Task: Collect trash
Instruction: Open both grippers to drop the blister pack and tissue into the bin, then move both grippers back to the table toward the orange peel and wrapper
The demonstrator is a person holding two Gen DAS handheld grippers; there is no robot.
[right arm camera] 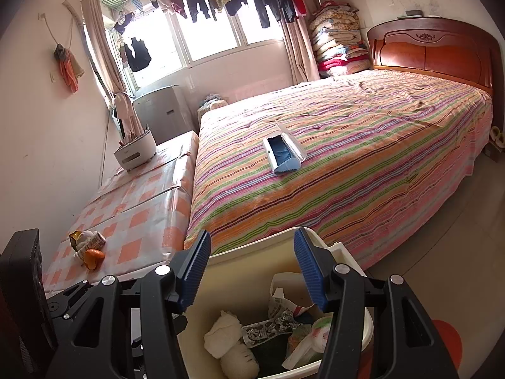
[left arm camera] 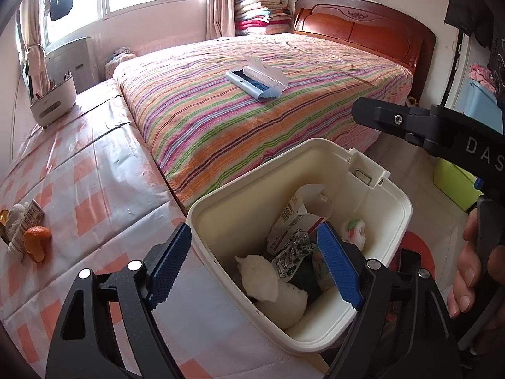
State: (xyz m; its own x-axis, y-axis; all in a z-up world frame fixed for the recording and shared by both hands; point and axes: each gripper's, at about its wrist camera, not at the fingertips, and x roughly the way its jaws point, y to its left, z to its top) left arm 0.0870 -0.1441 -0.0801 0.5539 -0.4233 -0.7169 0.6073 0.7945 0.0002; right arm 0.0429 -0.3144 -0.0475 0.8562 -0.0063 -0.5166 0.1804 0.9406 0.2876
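Cream bin beside striped bed, mouth upward, long axis toward bed, holding trash. Left gripper released, straddling near rim; right gripper parted, empty, above bin.

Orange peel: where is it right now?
The orange peel lies on the checked tablecloth, far left in both wrist views, beside a small carton and crumpled tissue, well left of the white bin.
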